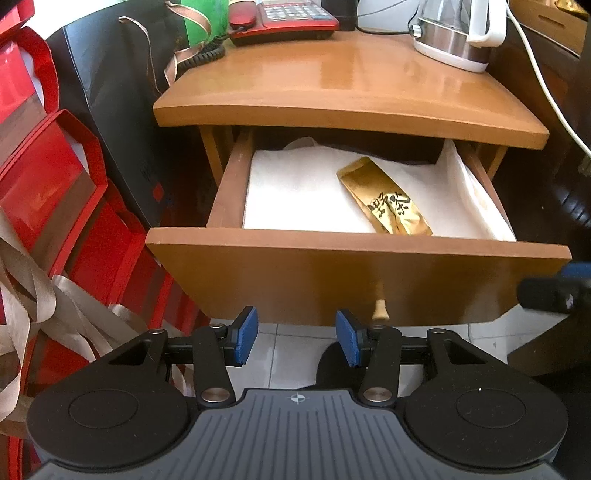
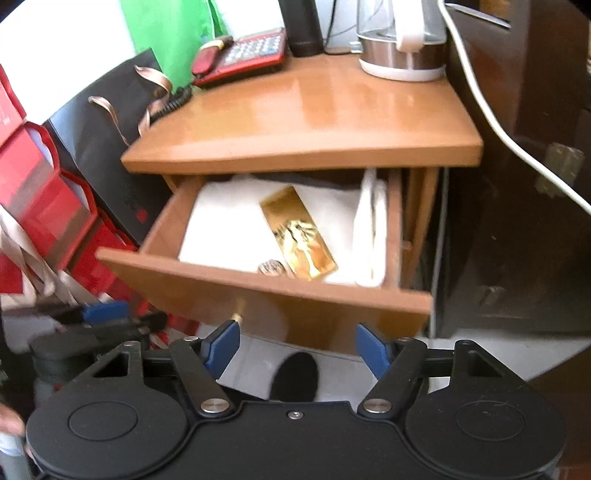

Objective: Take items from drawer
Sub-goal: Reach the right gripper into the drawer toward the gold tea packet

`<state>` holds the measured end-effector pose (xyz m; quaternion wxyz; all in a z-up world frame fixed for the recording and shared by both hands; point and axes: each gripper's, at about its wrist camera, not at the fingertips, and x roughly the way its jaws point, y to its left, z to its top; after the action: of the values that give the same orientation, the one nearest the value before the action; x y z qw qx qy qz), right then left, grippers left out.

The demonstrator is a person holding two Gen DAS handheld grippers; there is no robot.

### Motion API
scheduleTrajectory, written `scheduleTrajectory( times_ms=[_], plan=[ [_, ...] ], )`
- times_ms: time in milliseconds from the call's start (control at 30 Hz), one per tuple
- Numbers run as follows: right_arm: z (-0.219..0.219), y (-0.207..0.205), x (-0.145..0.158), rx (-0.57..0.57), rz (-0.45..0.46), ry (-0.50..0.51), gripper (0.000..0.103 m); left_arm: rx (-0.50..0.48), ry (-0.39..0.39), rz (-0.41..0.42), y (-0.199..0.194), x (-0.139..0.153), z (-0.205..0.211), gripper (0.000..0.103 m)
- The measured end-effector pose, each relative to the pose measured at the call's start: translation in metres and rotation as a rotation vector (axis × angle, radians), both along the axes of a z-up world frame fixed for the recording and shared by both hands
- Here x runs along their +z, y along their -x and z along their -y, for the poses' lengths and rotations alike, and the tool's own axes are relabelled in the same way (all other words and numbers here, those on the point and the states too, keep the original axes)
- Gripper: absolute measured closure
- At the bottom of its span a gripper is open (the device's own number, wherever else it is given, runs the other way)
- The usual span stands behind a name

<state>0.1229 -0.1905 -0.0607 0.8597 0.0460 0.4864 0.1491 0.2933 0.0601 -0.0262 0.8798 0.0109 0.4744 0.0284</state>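
Open drawer (image 1: 354,247) holds gold packet (image 1: 384,197); both claws gape empty.

— Was anything readable?
— Only the gold packet (image 1: 384,199) in the drawer (image 1: 354,247), right of centre: black brush characters, seemingly "野茶".
— The red telephone (image 1: 284,16) at the top?
— Its key numbers were too small to read.

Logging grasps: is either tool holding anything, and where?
Nothing held. Left tool and right tool are open, empty, outside the drawer; gold packet lies inside.
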Motion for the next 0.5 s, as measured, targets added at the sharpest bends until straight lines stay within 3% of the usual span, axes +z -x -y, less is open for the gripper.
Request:
scheduleTrajectory(
  times_ms=[167, 500],
  plan=[
    [-0.009, -0.034, 0.004, 0.035, -0.017, -0.027, 0.044, -0.004, 0.014, 0.0, -0.003, -0.003, 0.0, 0.054],
    [-0.036, -0.098, -0.011, 0.11, -0.053, 0.027, 0.048, -0.009, 0.032, 0.0, -0.01, -0.008, -0.002, 0.054]
  ],
)
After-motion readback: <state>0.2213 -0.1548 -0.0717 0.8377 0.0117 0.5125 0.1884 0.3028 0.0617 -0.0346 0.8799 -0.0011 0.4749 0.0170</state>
